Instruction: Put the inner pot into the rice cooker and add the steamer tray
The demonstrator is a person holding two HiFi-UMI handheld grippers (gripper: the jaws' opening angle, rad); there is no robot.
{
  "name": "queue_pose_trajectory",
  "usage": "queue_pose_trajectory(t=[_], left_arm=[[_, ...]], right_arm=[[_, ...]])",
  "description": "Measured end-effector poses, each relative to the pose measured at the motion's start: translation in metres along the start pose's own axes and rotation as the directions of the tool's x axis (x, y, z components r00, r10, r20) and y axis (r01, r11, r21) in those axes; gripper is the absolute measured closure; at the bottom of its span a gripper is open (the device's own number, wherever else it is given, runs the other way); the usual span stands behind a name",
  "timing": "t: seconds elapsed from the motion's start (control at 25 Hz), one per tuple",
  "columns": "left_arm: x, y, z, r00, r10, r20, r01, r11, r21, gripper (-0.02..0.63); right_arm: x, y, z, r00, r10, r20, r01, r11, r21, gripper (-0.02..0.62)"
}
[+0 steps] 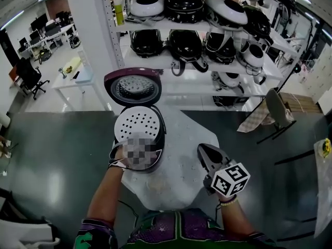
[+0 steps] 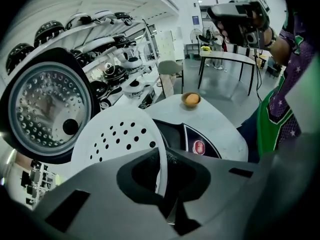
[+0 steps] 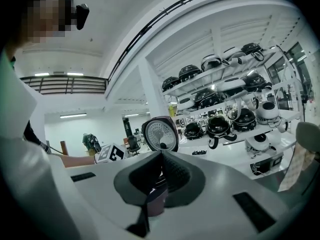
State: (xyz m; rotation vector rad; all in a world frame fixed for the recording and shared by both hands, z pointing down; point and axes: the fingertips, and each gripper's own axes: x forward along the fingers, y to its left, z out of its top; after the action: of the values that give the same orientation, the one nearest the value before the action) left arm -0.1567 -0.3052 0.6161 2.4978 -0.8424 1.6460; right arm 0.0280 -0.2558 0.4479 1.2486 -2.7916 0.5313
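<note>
The dark rice cooker (image 1: 155,154) stands on the white table (image 1: 181,139) with its lid (image 1: 133,87) swung up and open. A white perforated steamer tray (image 1: 137,123) hangs tilted over the cooker's opening and hides whatever is inside. My left gripper (image 2: 161,196) is shut on the tray's near rim (image 2: 161,164); in the head view a mosaic patch covers most of it. My right gripper (image 1: 202,149), with its marker cube (image 1: 231,179), is shut and holds nothing, off to the right of the cooker above the table.
Behind the table, white shelves (image 1: 171,61) carry several other rice cookers. A small orange dish (image 2: 191,99) sits on the table beyond the cooker. A chair (image 1: 275,110) with a cloth over it stands at the right, on the dark floor.
</note>
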Motion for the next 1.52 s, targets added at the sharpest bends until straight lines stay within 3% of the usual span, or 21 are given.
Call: queue_pose_trajectory(t=[0.56,0.8,1.0,1.52], left_arm=[[0.024,-0.001,-0.012,0.994,-0.101,-0.038,0.099,0.994,-0.049,0.569],[0.022,0.001,-0.012,0.997,-0.074,-0.030,0.073,0.997,-0.032,0.561],[0.014,0.003,-0.012,0.997,-0.081,0.007,0.081,0.994,-0.073,0.500],[-0.029,-0.005,-0.022,0.995,-0.008,0.103,0.019,0.994,-0.103,0.495]], right_arm=[[0.000,-0.027,-0.005,0.999,-0.036,-0.017,0.036,0.999,0.011,0.589],[-0.005,-0.027,-0.003,0.999,-0.043,-0.010,0.043,0.999,0.009,0.589],[-0.014,-0.023,-0.005,0.998,-0.055,-0.006,0.055,0.998,0.008,0.589],[-0.032,0.015,-0.003,0.998,-0.054,0.018,0.055,0.998,-0.027,0.589]])
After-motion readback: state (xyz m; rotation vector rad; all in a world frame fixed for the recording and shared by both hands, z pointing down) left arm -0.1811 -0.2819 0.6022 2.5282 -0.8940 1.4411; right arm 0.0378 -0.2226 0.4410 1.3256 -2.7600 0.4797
